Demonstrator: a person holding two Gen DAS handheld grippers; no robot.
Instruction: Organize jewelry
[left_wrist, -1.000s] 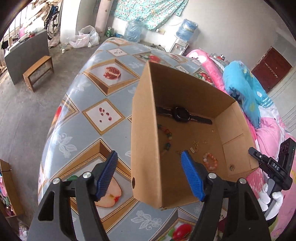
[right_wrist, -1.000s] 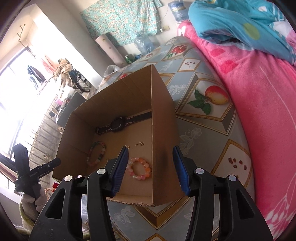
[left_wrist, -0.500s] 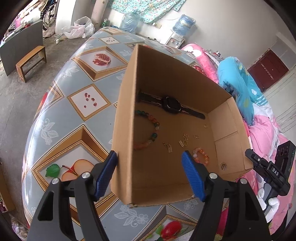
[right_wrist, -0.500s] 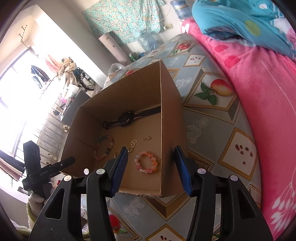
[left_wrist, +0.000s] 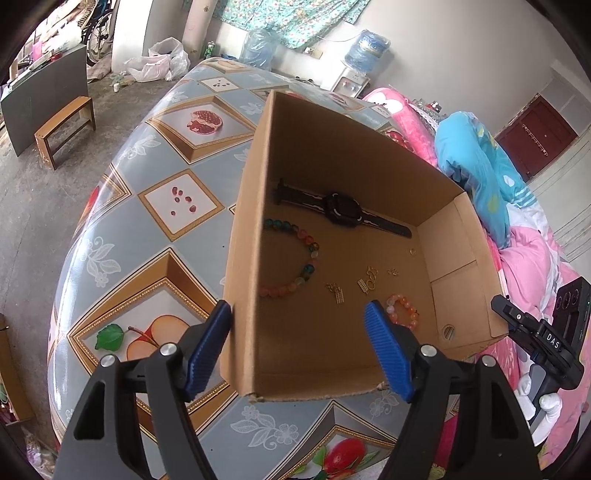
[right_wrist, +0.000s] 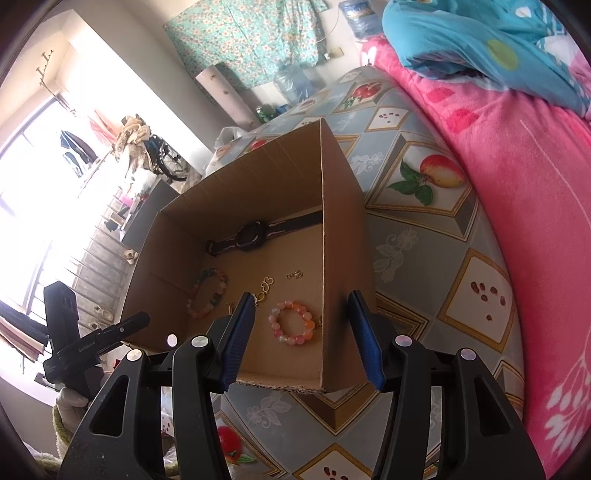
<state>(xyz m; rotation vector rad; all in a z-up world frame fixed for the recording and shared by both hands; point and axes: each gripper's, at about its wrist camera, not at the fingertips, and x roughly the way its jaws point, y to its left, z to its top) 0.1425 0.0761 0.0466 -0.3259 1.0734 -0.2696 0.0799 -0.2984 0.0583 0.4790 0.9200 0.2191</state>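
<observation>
**Two open claws over one box of jewelry**

Two grippers were ours: the left gripper (left_wrist: 301, 347) and right gripper (right_wrist: 301, 338) both gaped wide, holding nothing, each straddling a near wall of the cardboard box (left_wrist: 314, 155). Inside lay a black watch (left_wrist: 341, 210) at the far wall, a multicolored bead bracelet (left_wrist: 291, 264), small gold charms (left_wrist: 369, 280) and a pink-orange bracelet (right_wrist: 293, 321). We read "DAS" (left_wrist: 553, 340) on the other gripper's handle.
</observation>
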